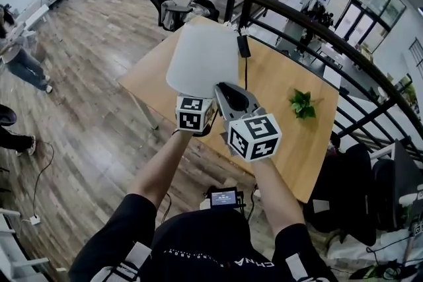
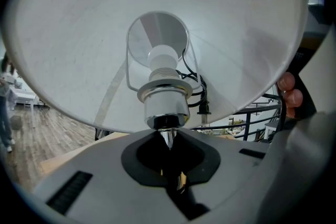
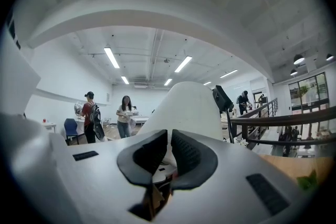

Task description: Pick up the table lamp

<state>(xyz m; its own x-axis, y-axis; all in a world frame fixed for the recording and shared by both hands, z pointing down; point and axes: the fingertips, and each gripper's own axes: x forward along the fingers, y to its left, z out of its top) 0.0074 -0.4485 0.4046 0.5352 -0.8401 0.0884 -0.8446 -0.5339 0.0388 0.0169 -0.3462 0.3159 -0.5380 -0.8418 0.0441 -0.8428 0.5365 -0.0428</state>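
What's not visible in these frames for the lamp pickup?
- Lamp base: head view, under the lampshade; left gripper view, behind the body of the left gripper.
- Grip of the right gripper: right gripper view, pads nearly together, contact with the lampshade unclear.

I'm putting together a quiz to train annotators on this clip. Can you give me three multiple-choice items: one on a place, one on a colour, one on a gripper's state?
1. Where does the small green plant sit?
A. on the floor
B. on the wooden table
C. on an office chair

2. What colour is the lampshade?
A. white
B. red
C. black

3. What state is the left gripper in?
A. wide open, empty
B. shut on the plant
C. shut on the chrome stem

Answers:
1 B: the head view shows it standing on the tabletop.
2 A: the shade is white in every view.
3 C: its jaws are closed on the stem just below the bulb socket.
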